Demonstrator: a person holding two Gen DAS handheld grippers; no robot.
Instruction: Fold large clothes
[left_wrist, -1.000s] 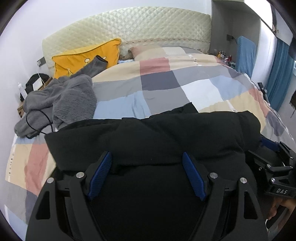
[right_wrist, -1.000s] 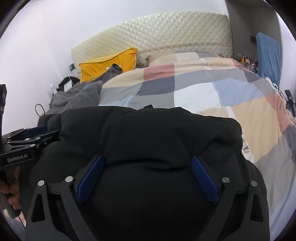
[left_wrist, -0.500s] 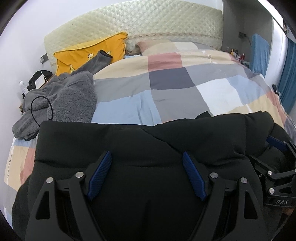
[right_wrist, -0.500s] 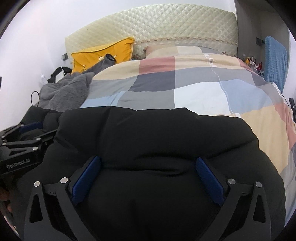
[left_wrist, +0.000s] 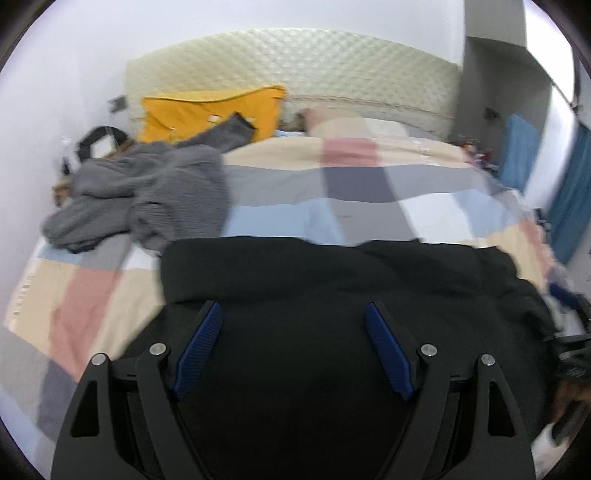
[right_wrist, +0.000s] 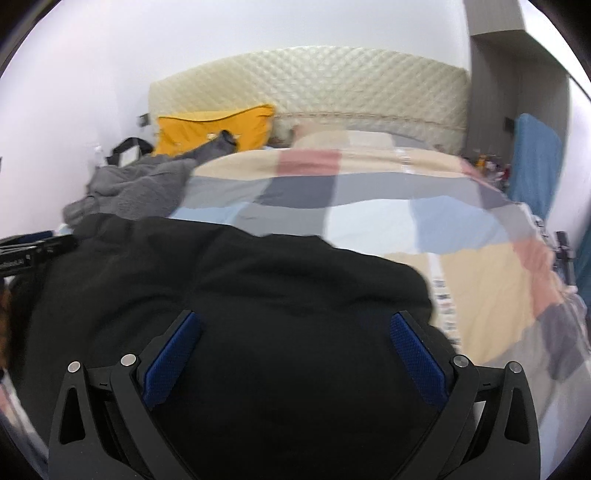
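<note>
Both my hand-held grippers, left (left_wrist: 293, 350) and right (right_wrist: 295, 363), stand wide, pressing nothing; the right's jaws have just been opening. The bulky, matte black padded jacket (left_wrist: 332, 295) lies beneath them at the patchwork-quilted bed's (left_wrist: 369, 184) near edge. Released, I reckon its springy fold may slump open, or slide off.

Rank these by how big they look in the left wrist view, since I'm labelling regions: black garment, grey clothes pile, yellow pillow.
1. black garment, though it lies nearest the camera, which inflates it
2. grey clothes pile
3. yellow pillow, farthest away and partly covered by a grey sleeve
</note>
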